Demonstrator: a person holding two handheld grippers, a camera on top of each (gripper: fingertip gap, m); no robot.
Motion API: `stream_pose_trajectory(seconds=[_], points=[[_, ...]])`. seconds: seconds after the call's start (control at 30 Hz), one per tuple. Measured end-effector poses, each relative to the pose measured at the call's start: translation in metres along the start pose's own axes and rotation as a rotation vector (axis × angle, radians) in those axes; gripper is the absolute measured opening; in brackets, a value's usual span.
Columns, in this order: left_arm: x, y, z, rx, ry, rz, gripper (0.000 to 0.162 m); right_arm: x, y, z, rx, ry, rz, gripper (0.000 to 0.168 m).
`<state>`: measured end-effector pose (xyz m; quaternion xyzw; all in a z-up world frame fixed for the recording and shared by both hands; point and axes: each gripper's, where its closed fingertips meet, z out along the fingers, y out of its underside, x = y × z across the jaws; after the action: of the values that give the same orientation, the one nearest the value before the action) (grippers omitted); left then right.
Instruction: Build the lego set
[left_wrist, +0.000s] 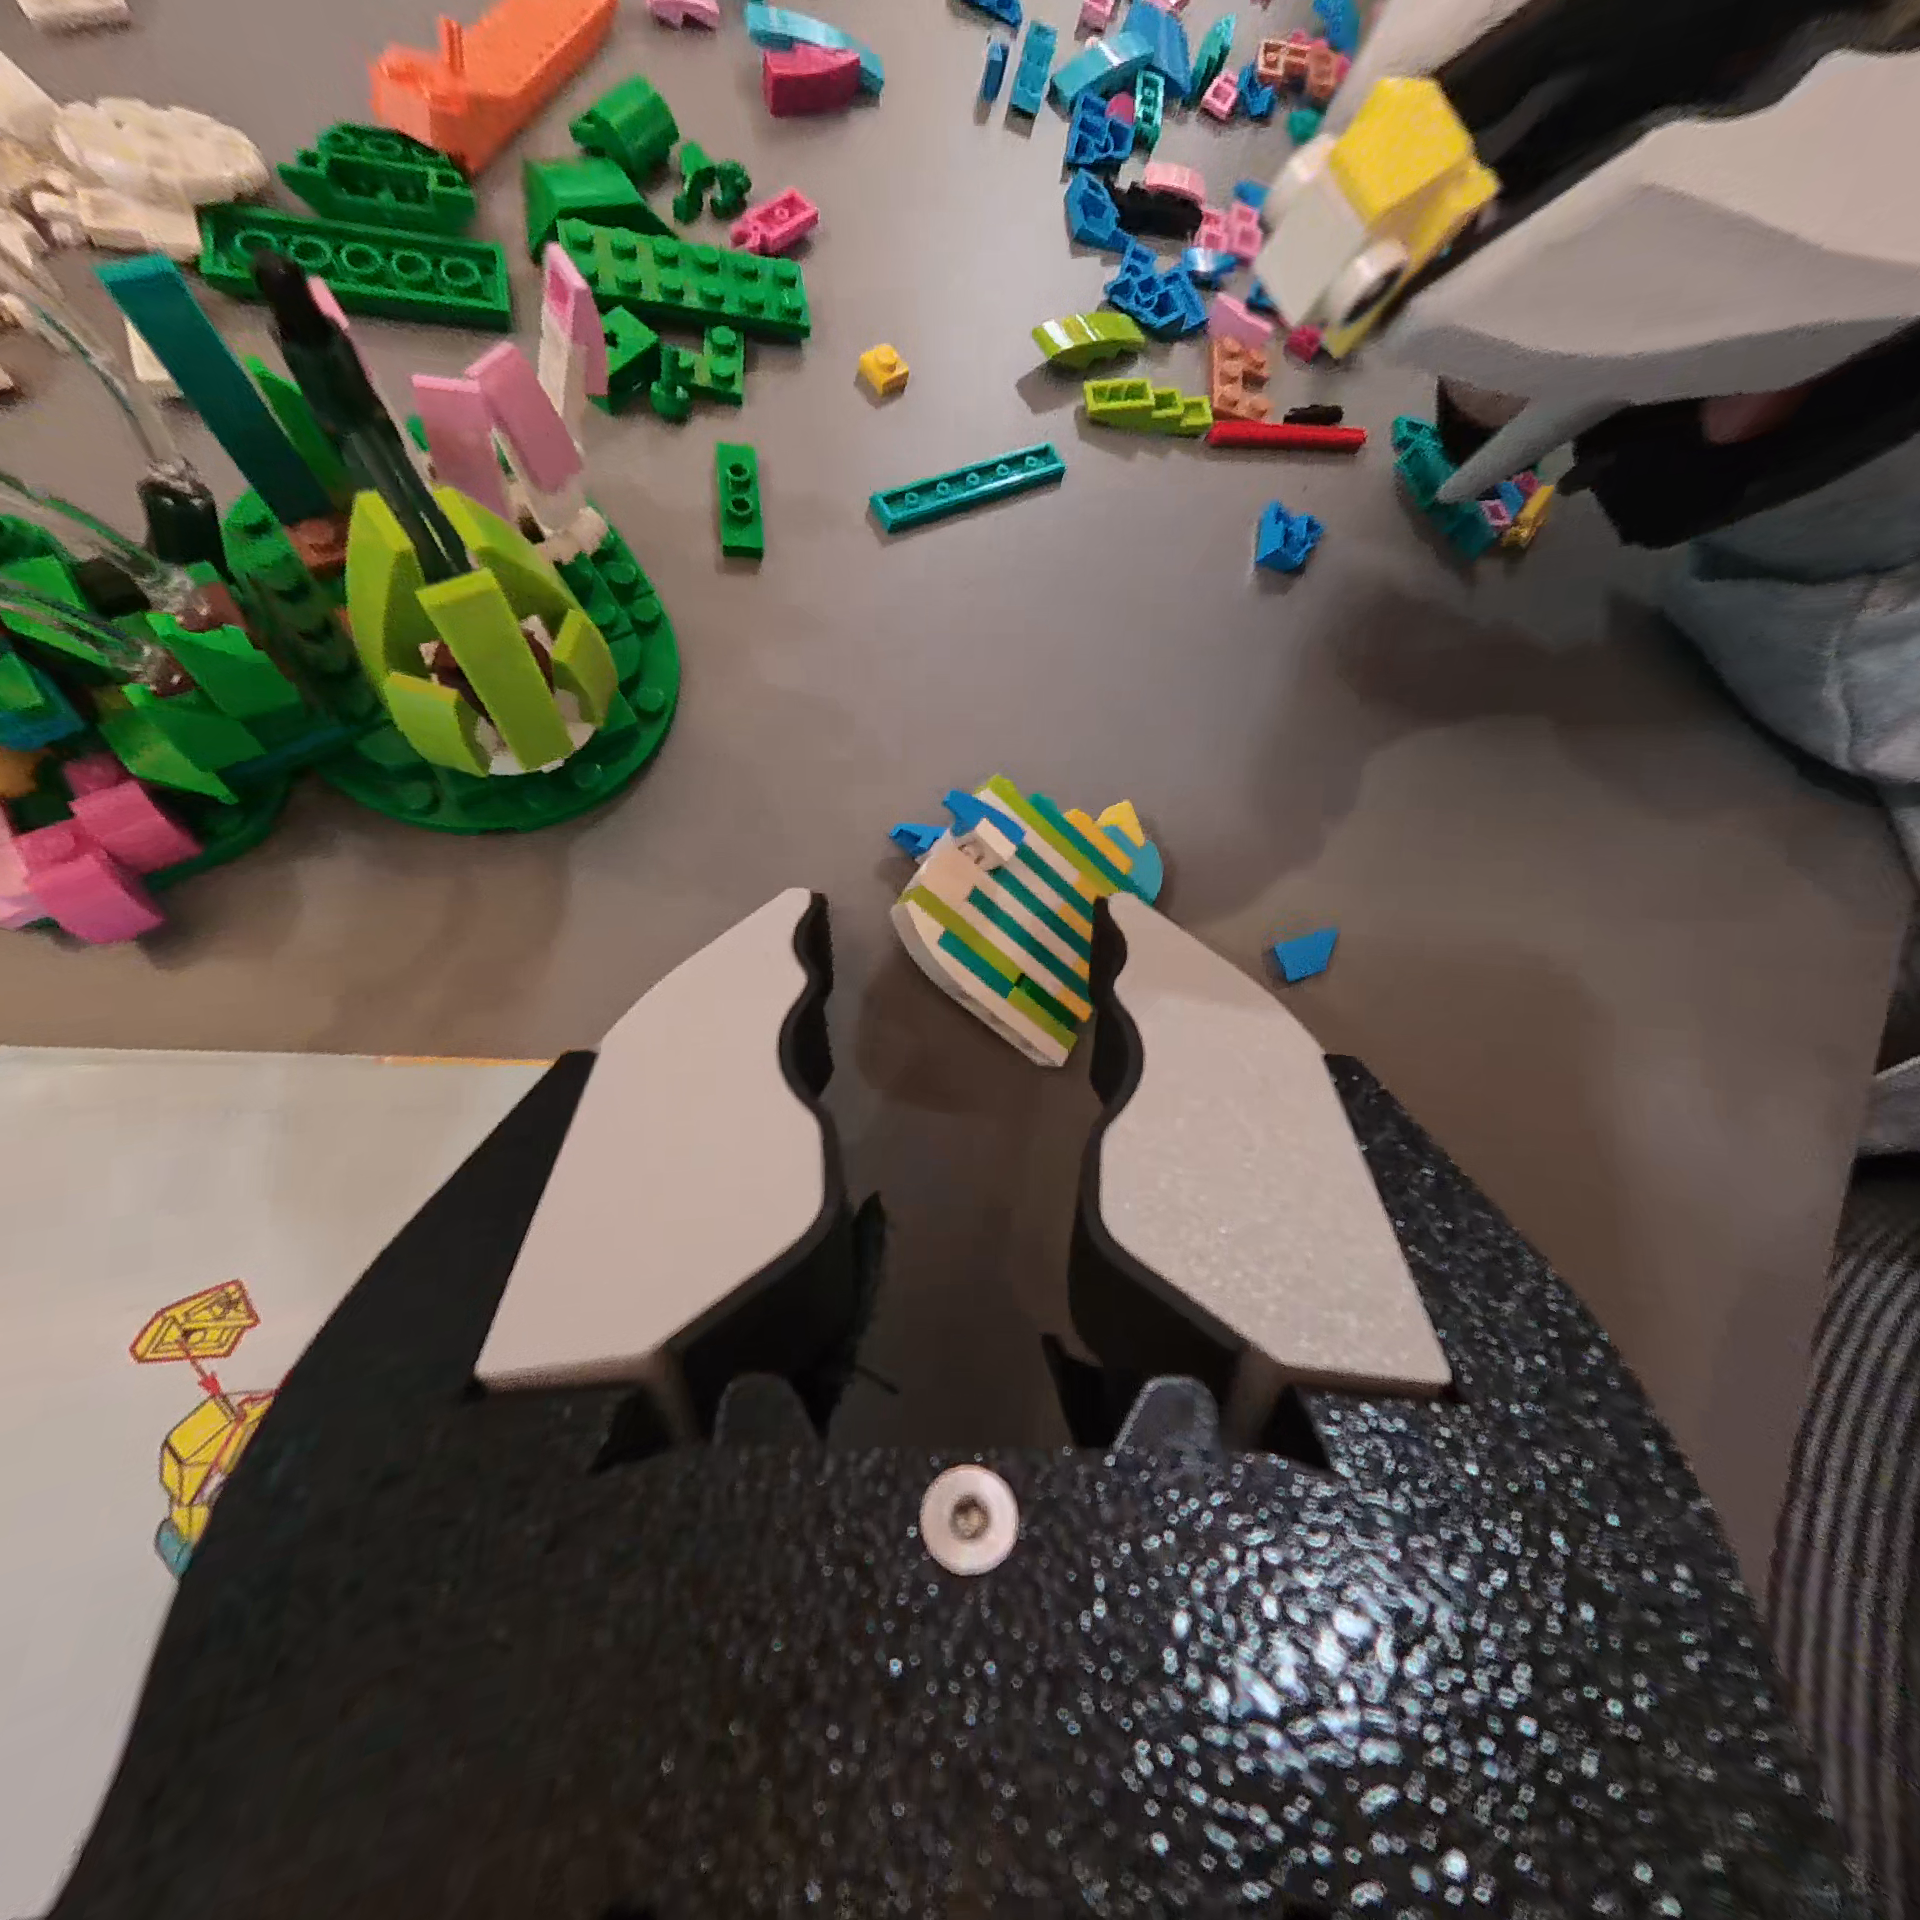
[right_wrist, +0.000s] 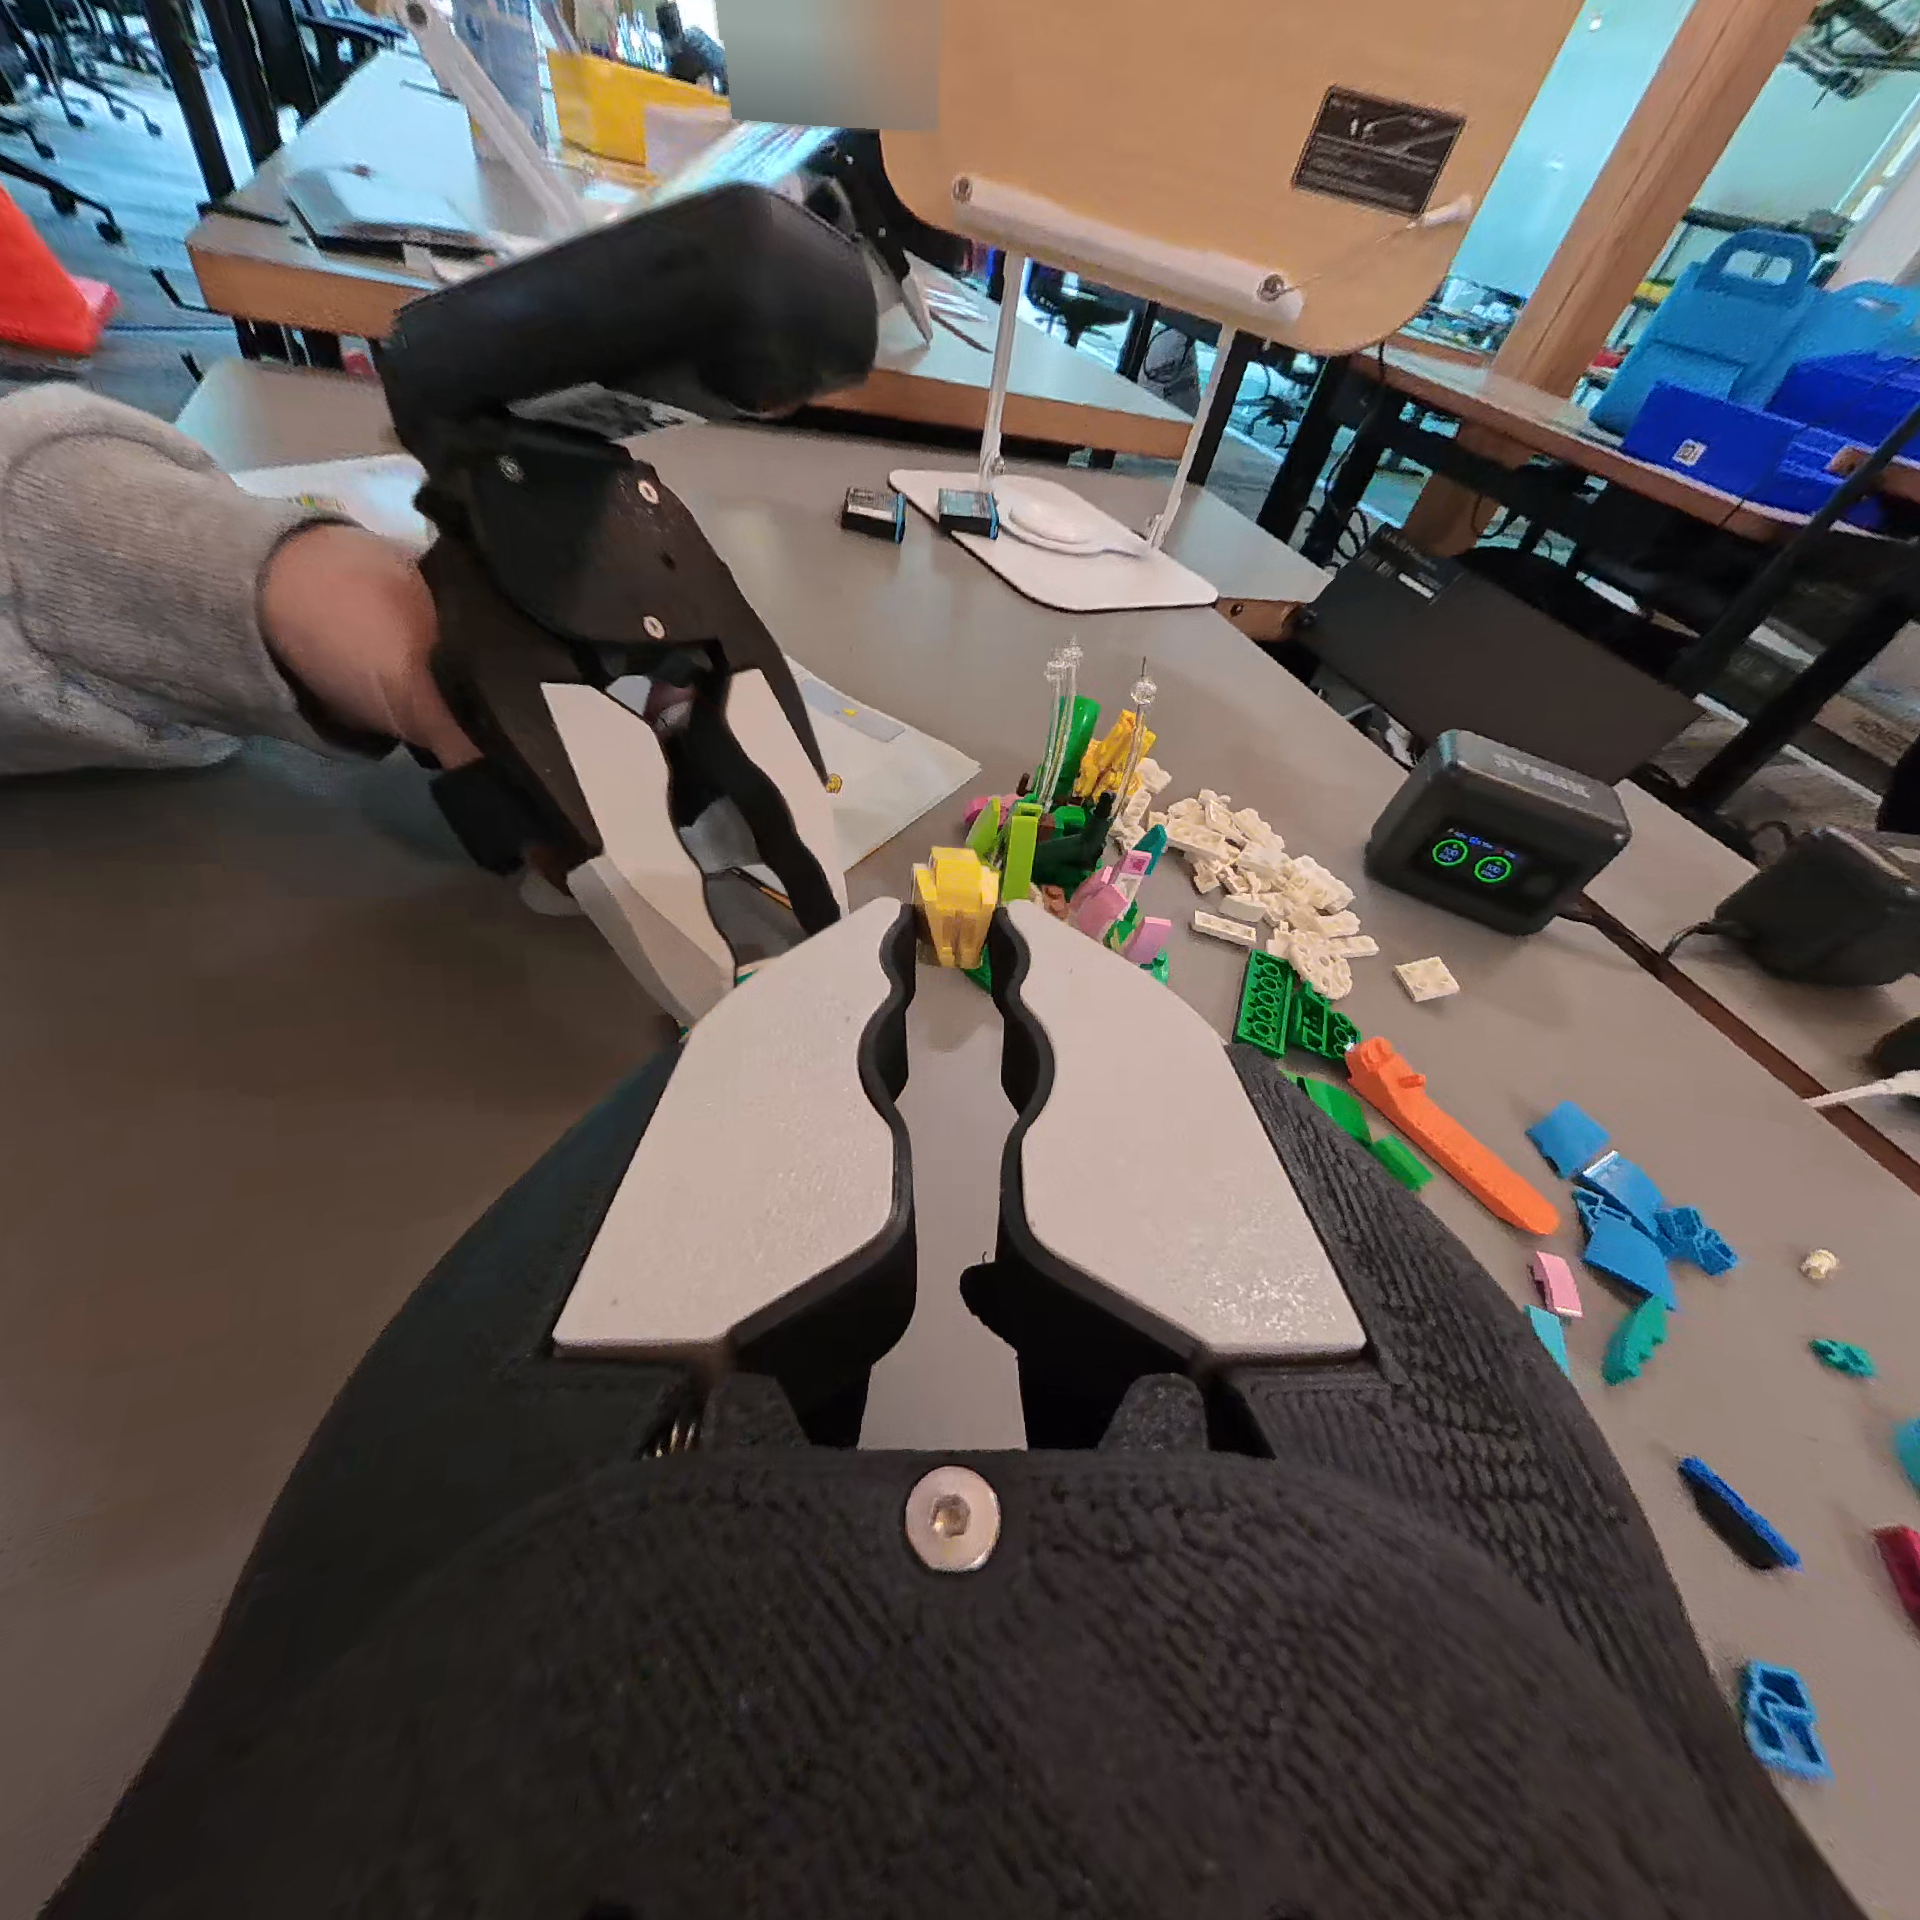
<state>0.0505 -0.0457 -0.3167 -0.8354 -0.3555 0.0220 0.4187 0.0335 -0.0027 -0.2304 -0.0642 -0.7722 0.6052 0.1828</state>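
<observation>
My left gripper (left_wrist: 961, 935) is open and low over the grey table (left_wrist: 1351, 1039). A small striped white, teal and lime lego piece (left_wrist: 1013, 925) lies between its fingertips, close against the right finger. My right gripper (right_wrist: 954, 930) is shut on a small yellow and white lego assembly (right_wrist: 951, 914), held above the table; it also shows in the left wrist view (left_wrist: 1371, 197) at the upper right. A green plant build (left_wrist: 436, 644) with lime leaves and pink petals stands at the left, and it shows in the right wrist view (right_wrist: 1060, 821) beyond the yellow piece.
Loose green (left_wrist: 675, 281), blue (left_wrist: 1143, 270) and pink bricks and an orange piece (left_wrist: 488, 73) are scattered at the back. An instruction booklet (left_wrist: 208, 1299) lies at the front left. White bricks (right_wrist: 1257, 883), a small dark device (right_wrist: 1496, 831) and a lamp stand (right_wrist: 1049, 540) sit further off. Tip to tip, the grippers are about 10 centimeters apart.
</observation>
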Motion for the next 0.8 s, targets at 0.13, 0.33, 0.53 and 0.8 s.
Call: stream_pose_trajectory(seconds=[0.13, 0.33, 0.53, 0.8], points=[[0.002, 0.0, 0.002, -0.052, 0.035, -0.043, 0.035, 0.002, -0.003, -0.003, 0.032, 0.0, 0.029, 0.012], [0.014, -0.001, 0.0, -0.061, 0.062, 0.04, 0.02, 0.001, -0.004, -0.004, 0.046, -0.009, 0.068, 0.012], [0.022, -0.019, -0.027, 0.173, -0.13, 0.393, 0.008, 0.002, -0.006, -0.005, 0.053, -0.004, 0.076, 0.012], [0.034, -0.006, -0.031, 0.232, -0.306, 0.633, 0.007, -0.007, -0.003, -0.003, 0.027, -0.029, 0.049, 0.012]])
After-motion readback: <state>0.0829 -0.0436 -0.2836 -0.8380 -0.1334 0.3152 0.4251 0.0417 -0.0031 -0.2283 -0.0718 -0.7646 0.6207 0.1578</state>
